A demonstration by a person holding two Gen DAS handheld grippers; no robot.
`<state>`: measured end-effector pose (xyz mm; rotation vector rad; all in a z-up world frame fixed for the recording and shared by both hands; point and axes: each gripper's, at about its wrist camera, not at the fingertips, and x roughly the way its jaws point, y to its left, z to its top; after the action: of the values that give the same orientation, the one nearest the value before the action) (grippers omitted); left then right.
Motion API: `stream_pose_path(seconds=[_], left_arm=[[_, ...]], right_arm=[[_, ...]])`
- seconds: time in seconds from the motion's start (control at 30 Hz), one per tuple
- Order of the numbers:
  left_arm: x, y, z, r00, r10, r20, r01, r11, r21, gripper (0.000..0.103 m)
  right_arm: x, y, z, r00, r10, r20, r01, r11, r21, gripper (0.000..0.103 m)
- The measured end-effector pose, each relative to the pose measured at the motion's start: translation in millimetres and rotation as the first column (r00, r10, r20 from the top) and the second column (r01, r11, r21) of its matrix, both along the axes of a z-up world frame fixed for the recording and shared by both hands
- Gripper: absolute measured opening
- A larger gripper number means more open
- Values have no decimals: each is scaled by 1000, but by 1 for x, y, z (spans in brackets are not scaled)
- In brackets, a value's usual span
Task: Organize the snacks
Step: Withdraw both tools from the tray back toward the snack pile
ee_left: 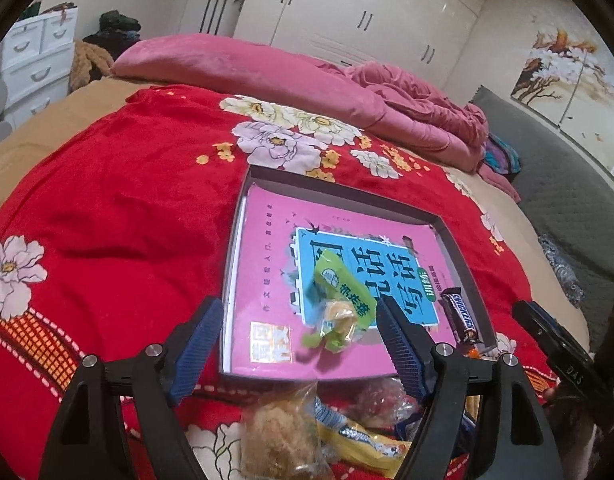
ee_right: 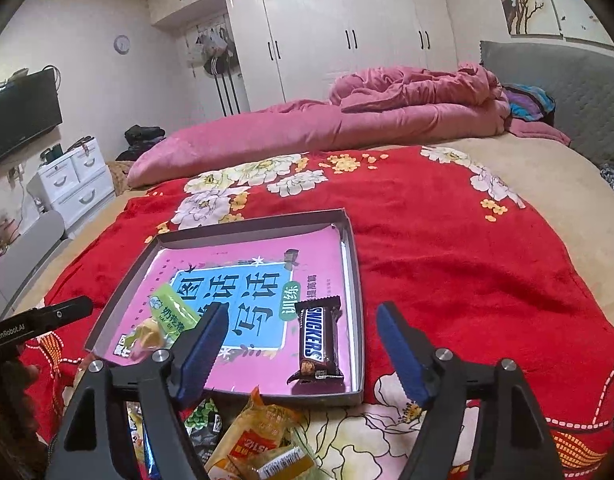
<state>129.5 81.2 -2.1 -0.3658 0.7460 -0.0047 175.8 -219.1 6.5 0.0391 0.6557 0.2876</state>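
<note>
Green snack packet (ee_left: pixel 339 300) and Snickers bar (ee_right: pixel 319 340) lie in my shallow box (ee_right: pixel 353 248); both my left gripper (ee_left: pixel 299 344) and right gripper (ee_right: pixel 303 344) gape apart, empty.

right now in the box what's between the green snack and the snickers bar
Only the pink-and-blue book cover lining the box; no other snack lies between the green snack and Snickers bar, clearest in the right wrist view.

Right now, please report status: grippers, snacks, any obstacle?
Left gripper open, right gripper open, both empty. Chocolate bar and green candy pack in the box. Snack pile waiting outside. No obstacle.
</note>
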Motion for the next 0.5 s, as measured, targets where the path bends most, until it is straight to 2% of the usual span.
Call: stream_pose_path(seconds=[0.2,0.5], left_arm=[[-7,0,0,1000,4,-10,-4,1000,-11,80],[-19,-8,3,1000,-13,-9,13,1000,15,80]], right_arm=[[-9,-3,4,1000,8,10,-8,1000,7,78],[-24,-8,11,999,1,32,-1,1000,20,82]])
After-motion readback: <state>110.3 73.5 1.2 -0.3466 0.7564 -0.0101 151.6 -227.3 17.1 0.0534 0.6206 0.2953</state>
